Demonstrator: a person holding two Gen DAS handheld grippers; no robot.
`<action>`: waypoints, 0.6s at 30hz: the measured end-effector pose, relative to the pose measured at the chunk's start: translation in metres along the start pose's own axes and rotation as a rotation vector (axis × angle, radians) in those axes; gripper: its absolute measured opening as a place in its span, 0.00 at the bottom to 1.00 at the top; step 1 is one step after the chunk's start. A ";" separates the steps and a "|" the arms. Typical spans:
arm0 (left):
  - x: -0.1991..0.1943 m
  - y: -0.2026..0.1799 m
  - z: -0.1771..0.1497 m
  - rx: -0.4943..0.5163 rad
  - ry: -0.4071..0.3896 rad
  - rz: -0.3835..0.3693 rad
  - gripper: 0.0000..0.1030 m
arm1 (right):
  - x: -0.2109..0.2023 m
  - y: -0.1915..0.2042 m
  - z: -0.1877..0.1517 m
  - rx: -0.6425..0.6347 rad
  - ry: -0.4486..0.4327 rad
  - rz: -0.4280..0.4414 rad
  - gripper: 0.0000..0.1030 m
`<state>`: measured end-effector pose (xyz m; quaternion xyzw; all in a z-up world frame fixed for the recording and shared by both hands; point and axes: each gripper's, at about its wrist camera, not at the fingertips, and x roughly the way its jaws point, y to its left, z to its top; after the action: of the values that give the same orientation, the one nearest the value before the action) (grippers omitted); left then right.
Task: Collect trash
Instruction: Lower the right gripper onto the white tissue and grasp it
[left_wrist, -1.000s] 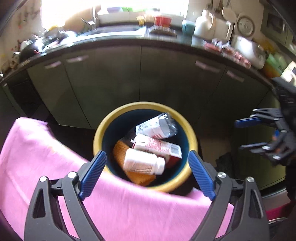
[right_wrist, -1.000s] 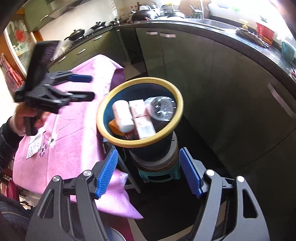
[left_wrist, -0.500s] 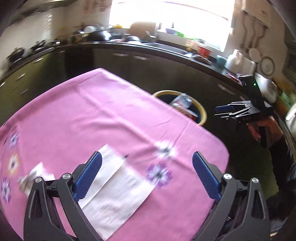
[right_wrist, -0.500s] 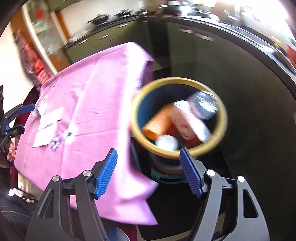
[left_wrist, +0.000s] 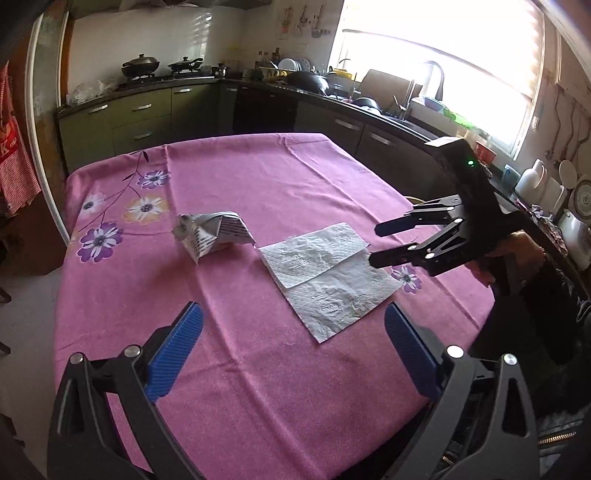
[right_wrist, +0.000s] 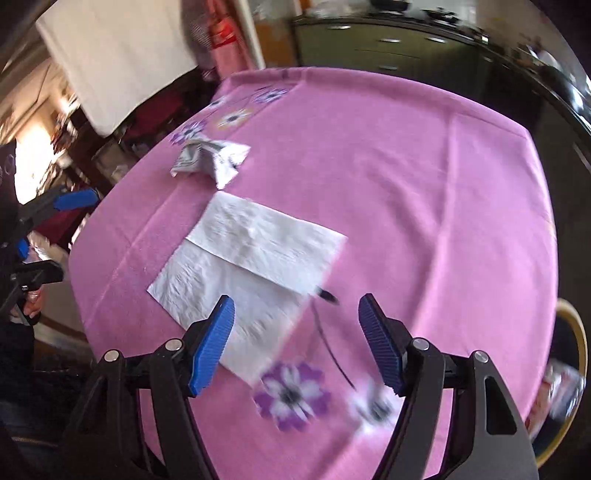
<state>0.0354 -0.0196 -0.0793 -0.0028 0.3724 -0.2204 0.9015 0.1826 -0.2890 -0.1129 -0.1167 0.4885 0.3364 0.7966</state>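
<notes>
Right claw (right_wrist: 295, 343) spread wide, nothing between its blue pads, hovering low over the near corner of the paper napkin (right_wrist: 243, 273). Seen from the other camera as well (left_wrist: 391, 243), parted and empty, tips just above the napkin's right edge. Left claw (left_wrist: 291, 350) likewise wide open and empty, held back over the near edge of the table (left_wrist: 258, 387), aimed toward the middle.

Napkin lying flat and half folded on the pink cloth, close to the table's right edge. Crumpled wrapper (left_wrist: 212, 232) a little farther in, near the flower print toward the left edge, apart from the napkin. Bin (right_wrist: 576, 376) off the table's right corner, yellow rim just showing, some packaging already inside.

Step in hand, by the look of it: reaching for the next piece of trash, napkin first for the right claw, wrapper left for later or for the left claw.

Next move likely calls for dropping the right claw onto the napkin's raised fold or edge, pinching cloth-free, then lifting. Thin, limp sheet, so probably hard to catch flat; a grip at the fold should bite better. Risk of snagging the tablecloth along with it.
</notes>
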 end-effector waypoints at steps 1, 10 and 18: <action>-0.003 0.002 -0.001 -0.005 -0.004 0.007 0.91 | 0.009 0.007 0.006 -0.021 0.016 0.000 0.68; -0.007 0.012 -0.004 -0.040 -0.029 0.003 0.91 | 0.034 0.025 0.024 -0.087 0.060 -0.053 0.73; -0.008 0.018 -0.008 -0.058 -0.035 0.003 0.91 | 0.040 0.039 0.025 -0.134 0.088 -0.089 0.57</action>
<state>0.0320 0.0008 -0.0829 -0.0323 0.3629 -0.2078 0.9078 0.1866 -0.2300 -0.1296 -0.2060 0.4937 0.3275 0.7789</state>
